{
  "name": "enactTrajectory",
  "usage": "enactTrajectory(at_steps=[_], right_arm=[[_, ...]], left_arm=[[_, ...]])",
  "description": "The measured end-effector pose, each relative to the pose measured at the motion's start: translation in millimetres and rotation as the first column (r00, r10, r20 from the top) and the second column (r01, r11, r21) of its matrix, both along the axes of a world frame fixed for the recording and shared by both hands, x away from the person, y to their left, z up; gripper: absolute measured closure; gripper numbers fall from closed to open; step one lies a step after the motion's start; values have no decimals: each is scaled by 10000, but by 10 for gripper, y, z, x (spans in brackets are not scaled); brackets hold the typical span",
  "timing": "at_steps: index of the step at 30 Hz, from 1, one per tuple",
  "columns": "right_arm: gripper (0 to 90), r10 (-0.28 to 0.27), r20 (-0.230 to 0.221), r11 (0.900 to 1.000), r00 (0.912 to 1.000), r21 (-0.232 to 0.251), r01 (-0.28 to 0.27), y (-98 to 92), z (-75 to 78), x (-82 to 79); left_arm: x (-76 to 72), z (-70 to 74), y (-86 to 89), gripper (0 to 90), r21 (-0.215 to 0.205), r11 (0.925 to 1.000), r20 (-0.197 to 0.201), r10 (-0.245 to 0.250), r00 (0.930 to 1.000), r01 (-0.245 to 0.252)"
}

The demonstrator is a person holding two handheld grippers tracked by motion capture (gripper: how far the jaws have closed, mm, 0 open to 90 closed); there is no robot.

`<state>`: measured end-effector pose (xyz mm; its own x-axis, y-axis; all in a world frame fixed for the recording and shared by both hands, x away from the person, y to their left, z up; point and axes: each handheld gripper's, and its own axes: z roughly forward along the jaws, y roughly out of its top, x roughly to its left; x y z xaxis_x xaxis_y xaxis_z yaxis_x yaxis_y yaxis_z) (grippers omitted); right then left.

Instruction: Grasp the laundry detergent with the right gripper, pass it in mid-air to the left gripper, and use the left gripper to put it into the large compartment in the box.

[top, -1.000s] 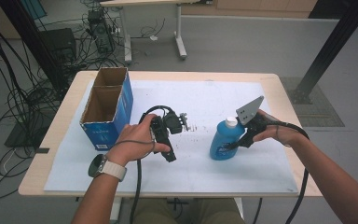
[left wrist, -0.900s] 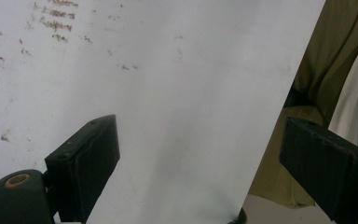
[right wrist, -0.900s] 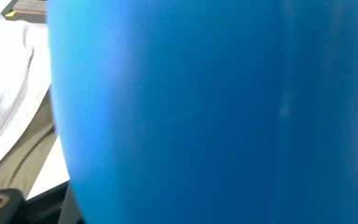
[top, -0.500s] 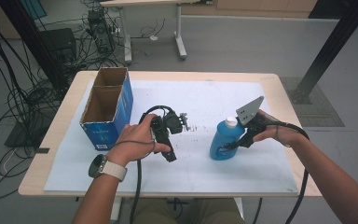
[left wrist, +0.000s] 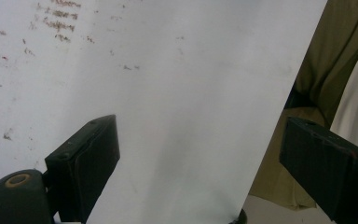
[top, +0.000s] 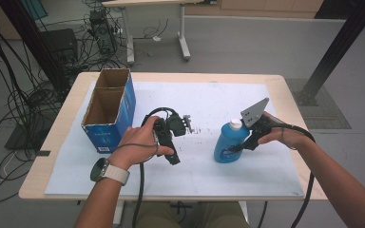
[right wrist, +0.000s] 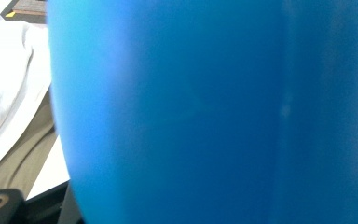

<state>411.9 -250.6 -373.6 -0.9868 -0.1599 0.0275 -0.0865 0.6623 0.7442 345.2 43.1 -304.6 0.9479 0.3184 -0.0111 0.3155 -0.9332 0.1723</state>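
**Right gripper's got the bottle, box is waiting at 10 o'clock**

So here's where it's at. The blue bottle (top: 230,145) with the white cap stands upright on the white sheet (top: 247,173), right of the table's centre, roughly 4 o'clock. The right gripper (top: 247,142) comes in from the bottle's 3 o'clock side and its jaws are clamped on the body. In the right gripper view the bottle (right wrist: 214,112) is so close that it's a blue blur. Bottle base looks to be on the sheet, not lifted yet as far as I can tell.

The left gripper (top: 170,154) lies low near the sheet around the centre, pointing back toward the person at 6 o'clock. Its jaws stand wide with nothing between them, just bare sheet (left wrist: 168,93) in its own view.

The open cardboard box (top: 105,116) sits at about 10 o'clock near the left edge, two compartments, both look empty from above.

My read: this is the grasp step, done. Next would be a straight lift, then a carry across toward 10 o'clock, passing over or behind the left gripper. The bottle is tall and held at the side, so it needs to stay upright and clear the box rim before going in.
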Motion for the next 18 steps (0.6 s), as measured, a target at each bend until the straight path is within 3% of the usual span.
enactTrajectory(at_steps=[18], right_arm=[[435, -23, -16, 10000, 10000, 29, 23, -1, -3, 1]], left_arm=[[-1, 7, 12, 125, -49, 10000, 43, 3, 10000, -3]])
